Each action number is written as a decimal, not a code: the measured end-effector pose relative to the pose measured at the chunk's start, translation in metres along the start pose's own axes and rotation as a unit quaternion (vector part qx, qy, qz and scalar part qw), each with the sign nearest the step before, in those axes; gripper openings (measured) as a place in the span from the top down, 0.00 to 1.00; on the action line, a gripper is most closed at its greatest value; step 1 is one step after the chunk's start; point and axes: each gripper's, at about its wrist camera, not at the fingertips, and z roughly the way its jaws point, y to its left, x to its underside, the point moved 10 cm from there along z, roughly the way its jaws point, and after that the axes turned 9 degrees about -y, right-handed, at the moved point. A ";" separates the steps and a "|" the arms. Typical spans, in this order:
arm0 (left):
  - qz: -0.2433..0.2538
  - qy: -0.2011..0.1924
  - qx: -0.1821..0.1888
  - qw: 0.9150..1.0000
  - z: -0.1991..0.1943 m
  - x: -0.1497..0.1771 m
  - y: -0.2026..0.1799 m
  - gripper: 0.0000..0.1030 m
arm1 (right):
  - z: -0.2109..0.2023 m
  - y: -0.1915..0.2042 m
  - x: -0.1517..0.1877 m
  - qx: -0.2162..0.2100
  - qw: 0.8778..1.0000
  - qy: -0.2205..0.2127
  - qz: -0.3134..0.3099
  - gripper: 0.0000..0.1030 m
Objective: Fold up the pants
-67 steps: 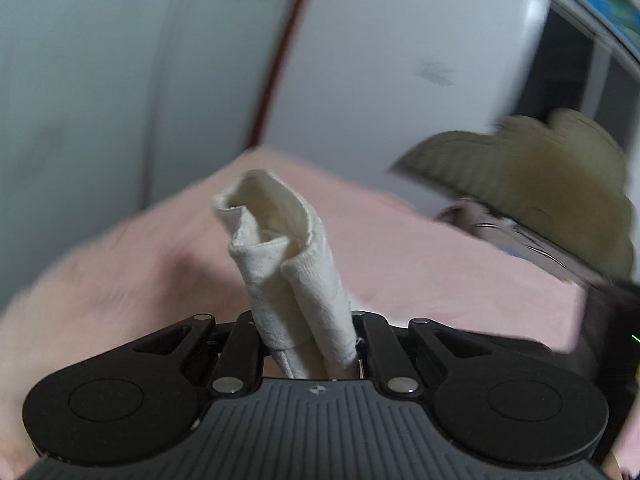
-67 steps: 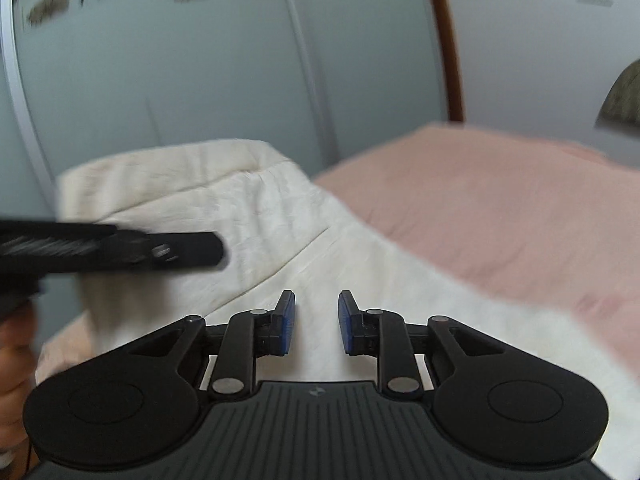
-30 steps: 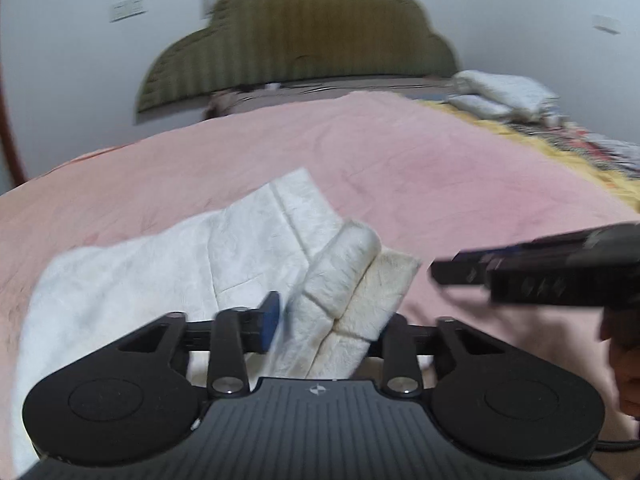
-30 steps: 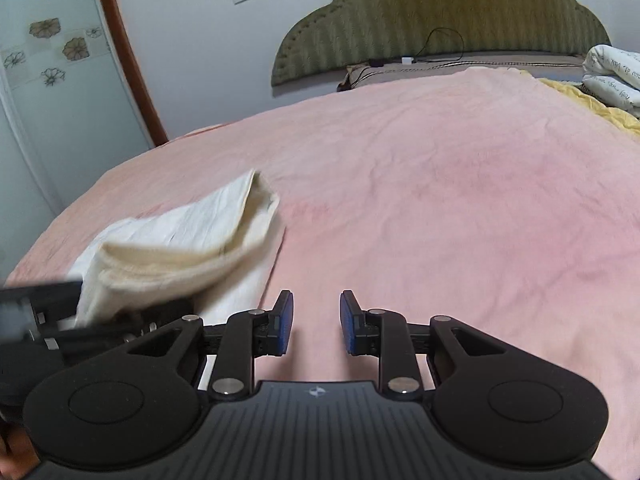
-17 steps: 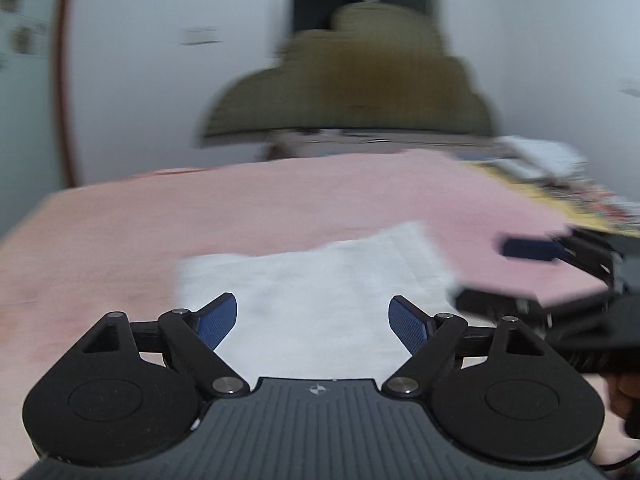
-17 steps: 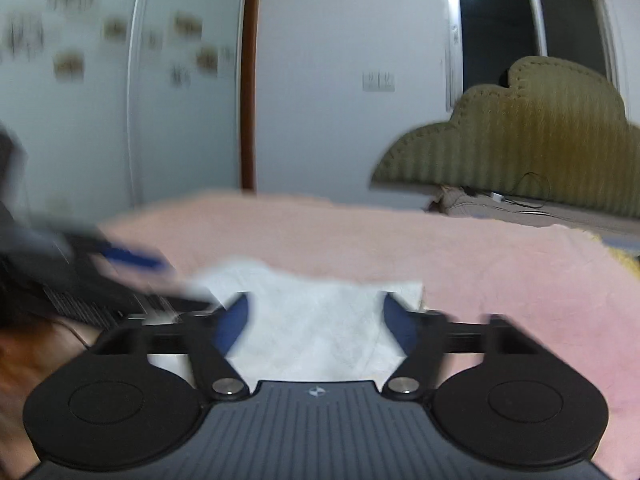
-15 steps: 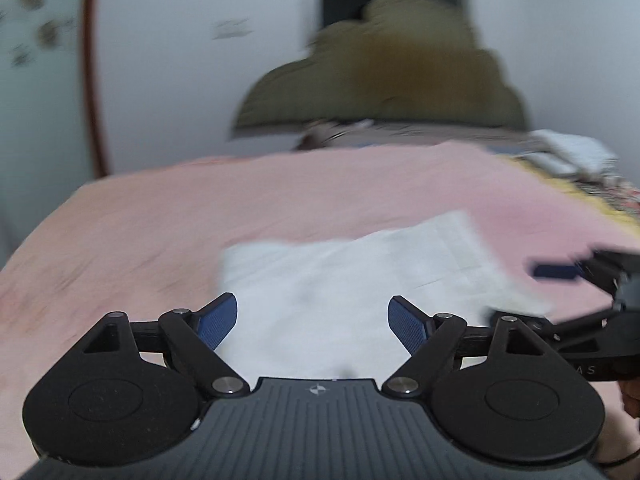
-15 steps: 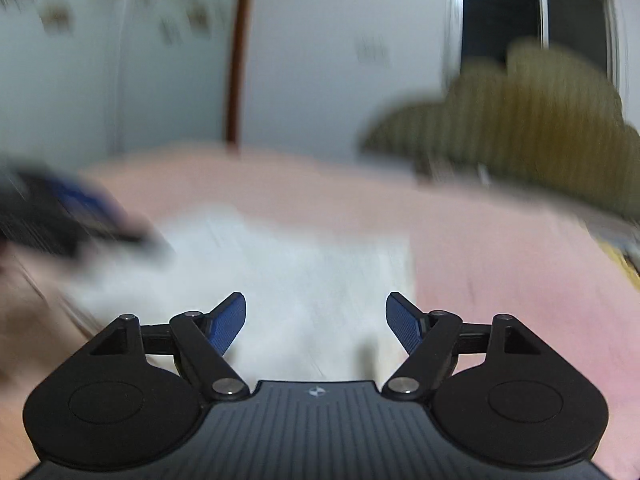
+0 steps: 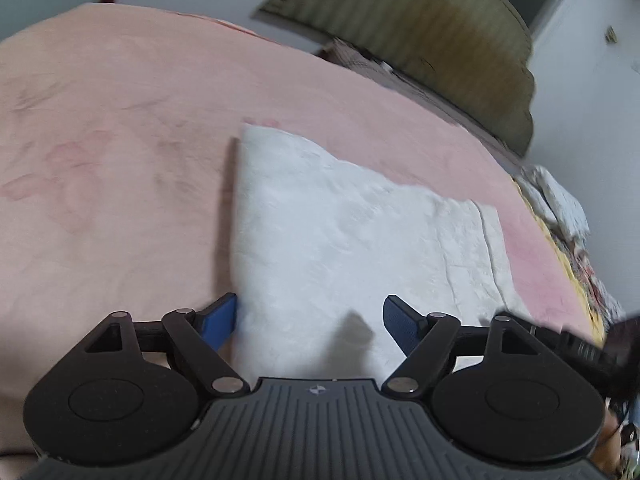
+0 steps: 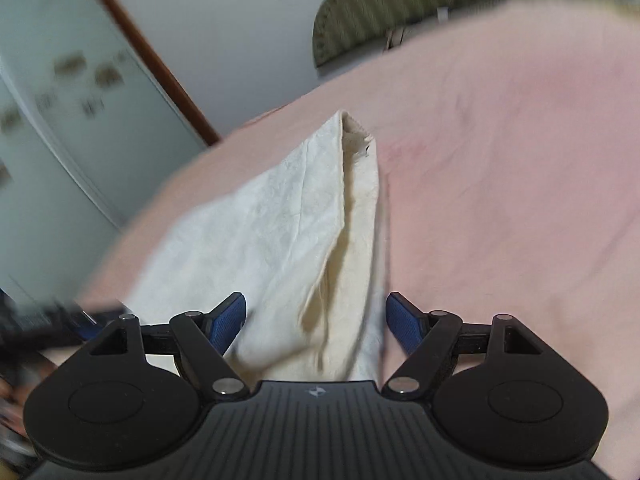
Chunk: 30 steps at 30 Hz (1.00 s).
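Note:
The white pants (image 9: pixel 344 232) lie folded flat on the pink bed. My left gripper (image 9: pixel 310 322) is open, its blue pads on either side of the near left edge of the cloth. In the right wrist view the pants (image 10: pixel 280 232) show stacked layers with a fold line along their right edge. My right gripper (image 10: pixel 316 320) is open over the near right end of the pants, with cloth between the spread fingers. The right gripper's black body shows at the lower right of the left wrist view (image 9: pixel 580 352).
The pink bedspread (image 9: pixel 100 168) stretches all around the pants. An olive padded headboard (image 9: pixel 420 28) stands at the far end. Folded white bedding (image 9: pixel 560 200) and a patterned yellow cover lie at the right edge. A wardrobe door (image 10: pixel 60 120) stands left of the bed.
The left gripper let go of the pants and opened. The right gripper opened wide. Both have dropped low over the near edge of the folded pants.

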 end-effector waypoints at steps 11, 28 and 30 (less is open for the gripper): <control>-0.032 0.002 -0.022 0.999 0.031 -0.010 0.013 0.52 | 0.030 -0.004 -0.015 -0.049 0.998 0.034 -0.009 0.60; 0.077 -0.117 -0.059 0.988 -0.016 -0.054 -0.014 0.90 | 0.022 0.043 -0.040 -0.057 0.994 -0.017 -0.087 0.78; 0.098 -0.134 -0.064 0.984 -0.019 -0.069 -0.018 0.90 | 0.027 0.053 -0.049 -0.064 0.993 -0.022 -0.097 0.78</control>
